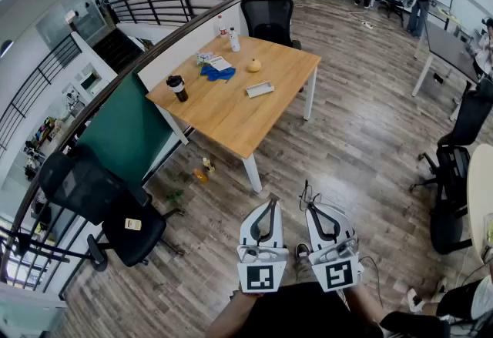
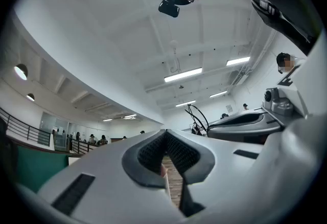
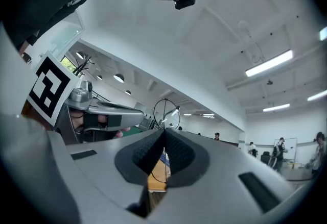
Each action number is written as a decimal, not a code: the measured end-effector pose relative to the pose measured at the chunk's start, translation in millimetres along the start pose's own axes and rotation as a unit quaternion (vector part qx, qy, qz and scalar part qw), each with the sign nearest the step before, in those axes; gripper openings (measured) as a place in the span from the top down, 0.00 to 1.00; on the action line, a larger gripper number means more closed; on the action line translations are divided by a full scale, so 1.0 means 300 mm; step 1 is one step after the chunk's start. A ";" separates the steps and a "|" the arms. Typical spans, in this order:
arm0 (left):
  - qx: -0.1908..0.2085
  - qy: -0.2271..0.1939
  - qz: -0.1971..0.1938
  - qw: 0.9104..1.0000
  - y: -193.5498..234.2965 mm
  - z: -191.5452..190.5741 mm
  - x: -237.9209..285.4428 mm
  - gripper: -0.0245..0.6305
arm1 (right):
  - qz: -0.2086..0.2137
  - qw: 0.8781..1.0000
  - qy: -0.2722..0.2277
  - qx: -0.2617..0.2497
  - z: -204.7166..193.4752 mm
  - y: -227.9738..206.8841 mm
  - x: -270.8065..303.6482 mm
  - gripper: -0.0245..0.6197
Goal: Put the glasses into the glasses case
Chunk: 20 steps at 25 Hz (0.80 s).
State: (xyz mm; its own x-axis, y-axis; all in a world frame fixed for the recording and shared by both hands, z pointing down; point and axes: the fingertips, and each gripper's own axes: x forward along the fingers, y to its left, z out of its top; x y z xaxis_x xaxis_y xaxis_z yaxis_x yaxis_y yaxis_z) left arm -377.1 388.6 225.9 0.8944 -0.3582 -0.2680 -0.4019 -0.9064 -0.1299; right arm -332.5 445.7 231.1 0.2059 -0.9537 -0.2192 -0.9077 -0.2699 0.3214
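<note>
Both grippers are held low over the wooden floor, well short of the table. My right gripper [image 1: 310, 206] is shut on thin wire-framed glasses [image 1: 306, 194]. In the right gripper view one round lens ring of the glasses [image 3: 166, 113] sticks up just past the closed tips [image 3: 164, 132]. My left gripper [image 1: 272, 199] sits beside it, shut with nothing between its pads [image 2: 164, 132]. The glasses' wire [image 2: 196, 117] also shows in the left gripper view, at the tip of the right gripper [image 2: 245, 123]. A flat pale case [image 1: 259, 88] lies far ahead on the wooden table [image 1: 231, 117].
The table also carries a black cup [image 1: 178, 88], a blue cloth [image 1: 218, 72], a yellow object [image 1: 253, 65] and bottles [image 1: 233, 40]. Black office chairs stand behind the table [image 1: 267, 15] and at the lower left [image 1: 100, 202]. A green panel [image 1: 127, 132] and railing border the left side.
</note>
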 end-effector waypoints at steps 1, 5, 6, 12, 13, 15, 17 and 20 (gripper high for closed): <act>-0.004 -0.001 0.000 1.000 0.002 -0.008 0.014 0.93 | 0.000 1.000 0.000 0.000 -0.002 -0.005 0.006 0.94; 0.001 -0.004 -0.006 1.000 0.000 -0.022 0.078 0.93 | 0.001 1.000 -0.007 0.003 -0.007 -0.041 0.038 0.94; 0.007 0.009 -0.011 1.000 -0.005 -0.037 0.096 0.93 | 0.002 1.000 -0.009 0.002 -0.011 -0.055 0.049 0.94; 0.003 -0.007 -0.012 1.000 -0.042 -0.062 0.210 0.93 | -0.006 1.000 -0.022 0.013 -0.058 -0.165 0.103 0.94; 0.003 -0.009 -0.011 1.000 -0.048 -0.066 0.230 0.93 | -0.007 1.000 -0.022 0.016 -0.071 -0.184 0.111 0.94; 0.005 0.002 -0.010 1.000 -0.062 -0.089 0.267 0.93 | -0.009 0.999 -0.022 0.024 -0.096 -0.225 0.127 0.94; 0.018 0.008 -0.014 1.000 -0.082 -0.102 0.308 0.93 | -0.011 0.999 -0.026 0.027 -0.115 -0.271 0.141 0.94; 0.024 -0.005 -0.010 1.000 -0.114 -0.104 0.372 0.93 | -0.012 0.999 -0.029 0.029 -0.149 -0.345 0.156 0.94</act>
State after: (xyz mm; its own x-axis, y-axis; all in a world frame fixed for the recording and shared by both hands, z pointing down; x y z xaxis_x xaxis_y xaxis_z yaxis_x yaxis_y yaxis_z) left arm -257.4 372.5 230.2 0.9004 -0.3370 -0.2752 -0.3927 -0.9017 -0.1807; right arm -212.5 423.0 228.7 0.2084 -0.9370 -0.2804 -0.9227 -0.2834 0.2615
